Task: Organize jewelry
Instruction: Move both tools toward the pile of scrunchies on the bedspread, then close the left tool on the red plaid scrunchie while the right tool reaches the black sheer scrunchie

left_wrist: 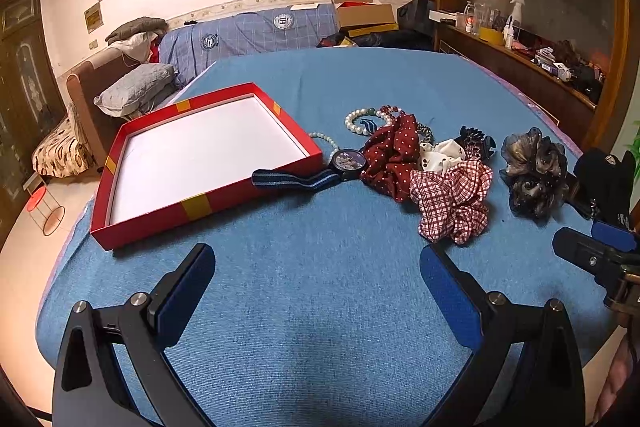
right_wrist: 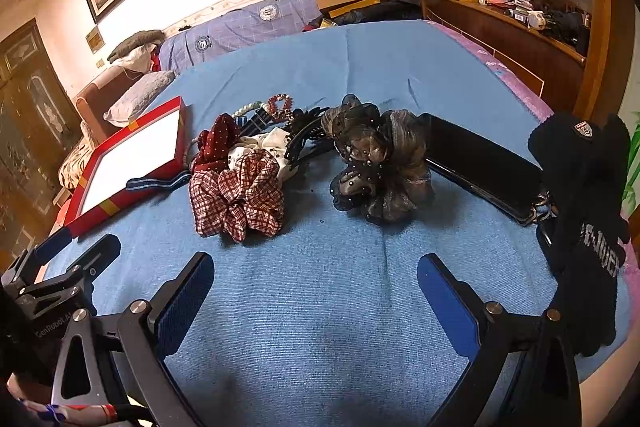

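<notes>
**Left wrist view: both grippers wide and empty, jewelry waiting beside the box**

Left wrist camera shows the left gripper (left_wrist: 318, 301) spread wide over the blue woven bedcover (left_wrist: 320, 235), holding nothing. Ahead and to the left lies the shallow red cardboard box with a white floor (left_wrist: 208, 151), empty and open-topped, likely the place where the pieces are to go. Just beside its right wall sits the dark-faced wristwatch with a striped blue strap (left_wrist: 347, 163), the strap lying against the box wall. Behind it are the white pearl-bead bracelets (left_wrist: 360, 119); next come the dark red dotted scrunchie (left_wrist: 390, 157), the red-and-white checked scrunchie (left_wrist: 454, 201) and, apart to the right, the brown-and-black gauze hair bun (left_wrist: 534, 175).

From the right wrist, the right gripper (right_wrist: 316, 299) also stands fully open and bare, facing the gap between the checked scrunchie and the hair bun. A black phone (right_wrist: 480, 163) and a black knit glove (right_wrist: 588, 211) lie to its right. Sorting appears not yet begun.
</notes>
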Demonstrator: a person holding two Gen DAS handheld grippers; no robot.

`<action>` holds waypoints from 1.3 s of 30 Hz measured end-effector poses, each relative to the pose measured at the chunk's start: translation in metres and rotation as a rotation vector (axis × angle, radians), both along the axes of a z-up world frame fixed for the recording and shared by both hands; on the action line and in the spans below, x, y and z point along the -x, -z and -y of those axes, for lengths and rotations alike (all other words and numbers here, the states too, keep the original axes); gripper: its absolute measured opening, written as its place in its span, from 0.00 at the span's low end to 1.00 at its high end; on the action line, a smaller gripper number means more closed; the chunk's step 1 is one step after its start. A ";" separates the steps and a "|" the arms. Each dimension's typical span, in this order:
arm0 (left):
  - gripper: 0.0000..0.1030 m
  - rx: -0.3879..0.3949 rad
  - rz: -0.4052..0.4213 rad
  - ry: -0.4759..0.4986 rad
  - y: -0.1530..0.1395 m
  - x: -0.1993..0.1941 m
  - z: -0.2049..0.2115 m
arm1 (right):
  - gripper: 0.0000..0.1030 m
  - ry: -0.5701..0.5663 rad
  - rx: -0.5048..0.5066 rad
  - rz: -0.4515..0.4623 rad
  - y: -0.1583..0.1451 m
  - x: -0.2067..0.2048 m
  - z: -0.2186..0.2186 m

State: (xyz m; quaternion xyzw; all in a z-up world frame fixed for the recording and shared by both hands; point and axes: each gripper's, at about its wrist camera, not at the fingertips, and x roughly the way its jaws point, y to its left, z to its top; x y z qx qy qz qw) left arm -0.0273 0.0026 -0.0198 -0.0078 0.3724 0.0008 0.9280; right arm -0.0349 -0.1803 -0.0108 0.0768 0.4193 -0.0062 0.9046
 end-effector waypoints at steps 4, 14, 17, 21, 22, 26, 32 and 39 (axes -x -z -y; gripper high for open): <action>0.99 0.001 -0.011 0.001 0.002 -0.002 -0.001 | 1.00 0.003 -0.011 -0.013 0.001 -0.001 0.002; 0.99 0.089 -0.038 0.045 0.008 -0.012 -0.007 | 1.00 0.041 0.000 0.001 -0.001 -0.006 0.017; 0.99 0.114 -0.039 0.052 0.007 -0.016 -0.010 | 1.00 0.083 0.003 0.035 -0.009 -0.004 0.032; 0.99 0.128 -0.058 0.079 0.011 -0.026 -0.007 | 1.00 0.090 -0.015 0.049 -0.012 -0.006 0.044; 0.99 0.132 -0.062 0.093 0.010 -0.029 -0.004 | 1.00 0.092 -0.017 0.051 -0.013 -0.006 0.046; 0.99 0.137 -0.067 0.142 0.012 -0.038 0.010 | 1.00 0.081 -0.015 0.067 -0.013 -0.006 0.049; 0.99 0.112 -0.079 0.229 0.012 -0.059 0.045 | 1.00 0.095 -0.037 0.065 -0.009 -0.010 0.061; 0.99 0.064 -0.111 0.260 0.026 -0.082 0.076 | 1.00 0.122 -0.060 0.070 -0.006 -0.010 0.074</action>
